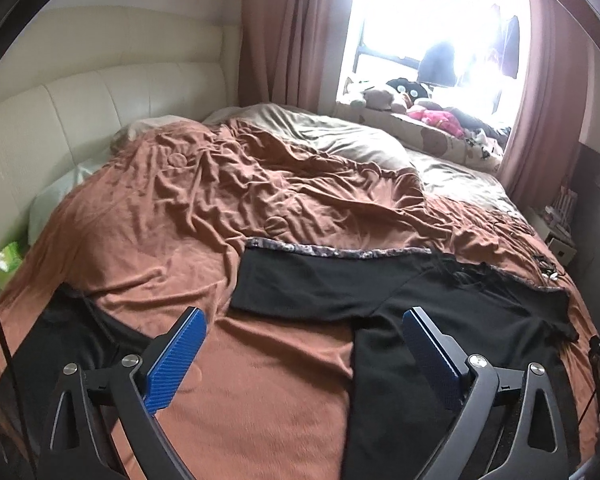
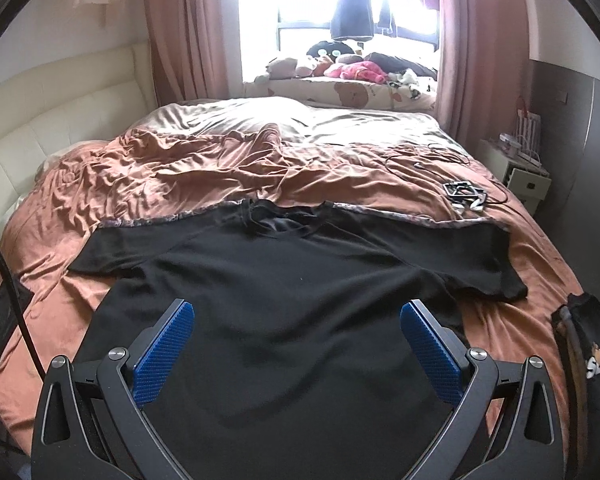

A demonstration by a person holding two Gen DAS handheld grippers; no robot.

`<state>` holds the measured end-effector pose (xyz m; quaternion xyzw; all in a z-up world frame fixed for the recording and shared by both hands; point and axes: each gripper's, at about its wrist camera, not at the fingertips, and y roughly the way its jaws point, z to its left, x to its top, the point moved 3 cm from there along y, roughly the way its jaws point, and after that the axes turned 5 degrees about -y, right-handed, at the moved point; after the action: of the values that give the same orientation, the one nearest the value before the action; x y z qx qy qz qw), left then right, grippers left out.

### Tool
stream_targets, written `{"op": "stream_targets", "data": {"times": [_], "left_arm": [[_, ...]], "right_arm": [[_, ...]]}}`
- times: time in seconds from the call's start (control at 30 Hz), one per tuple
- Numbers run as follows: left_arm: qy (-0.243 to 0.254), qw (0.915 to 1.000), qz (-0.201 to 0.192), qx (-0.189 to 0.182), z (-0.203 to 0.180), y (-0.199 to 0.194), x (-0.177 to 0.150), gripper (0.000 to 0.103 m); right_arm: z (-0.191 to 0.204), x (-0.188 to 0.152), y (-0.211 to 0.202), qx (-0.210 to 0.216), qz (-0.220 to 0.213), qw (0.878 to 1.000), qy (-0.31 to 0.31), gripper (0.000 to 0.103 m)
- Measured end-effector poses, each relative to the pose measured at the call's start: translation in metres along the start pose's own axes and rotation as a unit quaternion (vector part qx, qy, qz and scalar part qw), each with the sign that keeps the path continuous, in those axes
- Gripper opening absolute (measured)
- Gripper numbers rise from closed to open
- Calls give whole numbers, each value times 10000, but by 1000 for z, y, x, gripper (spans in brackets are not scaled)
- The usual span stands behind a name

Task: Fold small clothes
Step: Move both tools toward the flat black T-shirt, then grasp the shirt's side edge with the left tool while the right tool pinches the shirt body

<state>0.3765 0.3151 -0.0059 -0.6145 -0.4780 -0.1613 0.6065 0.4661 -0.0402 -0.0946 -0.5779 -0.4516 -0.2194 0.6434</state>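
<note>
Black T-shirt point(image 2: 284, 288) lies spread flat on the bed, on the rust-brown blanket point(image 2: 172, 172), both sleeves out to the sides, collar toward the window point(image 2: 320, 4). Patterned trim strip point(image 1: 332, 249) of the blanket runs just beyond the shirt's shoulders. Left tool point(image 1: 302, 354) wide apart, holding nothing, above bare blanket beside the shirt's left sleeve and hem edge. Right tool point(image 2: 296, 346) also wide apart, empty, over the shirt's lower body. A second dark garment point(image 2: 592, 356) with a printed logo sits to the shirt's right; another dark piece point(image 1: 60, 332) lies to its left. Cables and a small black-and-white object point(image 2: 464, 194) rest on the blanket beyond the right sleeve. Past the shirt: grey sheet point(image 2: 340, 120), pink curtains point(image 2: 184, 28), plush toys point(image 2: 340, 66) on the sill. Cream padded headboard point(image 1: 60, 120) to the shirt's left; white nightstand point(image 2: 520, 172) to its right.
</note>
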Motion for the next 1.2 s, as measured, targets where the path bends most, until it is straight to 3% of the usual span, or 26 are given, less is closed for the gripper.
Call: {"op": "stream_targets", "data": {"times": [0.37, 0.63, 0.7, 0.77, 0.83, 0.97, 1.03, 1.1, 1.2], "left_arm": [[-196, 9989, 397, -177, 30, 83, 34, 87], [-215, 9965, 799, -120, 45, 147, 43, 66], [-259, 9954, 914, -112, 50, 163, 42, 56], [-312, 9936, 1076, -133, 57, 183, 40, 50], [-391, 9919, 1202, -161, 63, 202, 39, 47], [-470, 9897, 1346, -124, 75, 231, 36, 41], [-514, 9884, 1424, -140, 78, 243, 35, 39], [-598, 9866, 1511, -143, 85, 258, 33, 36], [-698, 9832, 1672, -197, 90, 278, 32, 35]], "right_arm": [[13, 21, 47, 683, 44, 9977, -30, 103], [30, 35, 95, 1053, 108, 9941, -248, 103], [34, 38, 107, 1107, 142, 9933, -290, 103], [40, 41, 118, 1112, 163, 9930, -370, 93], [44, 42, 133, 1130, 292, 9922, -441, 74], [55, 48, 155, 1238, 460, 9904, -420, 56], [61, 51, 167, 1277, 540, 9895, -412, 42], [68, 54, 180, 1308, 645, 9885, -396, 35], [74, 57, 199, 1399, 778, 9865, -334, 33]]}}
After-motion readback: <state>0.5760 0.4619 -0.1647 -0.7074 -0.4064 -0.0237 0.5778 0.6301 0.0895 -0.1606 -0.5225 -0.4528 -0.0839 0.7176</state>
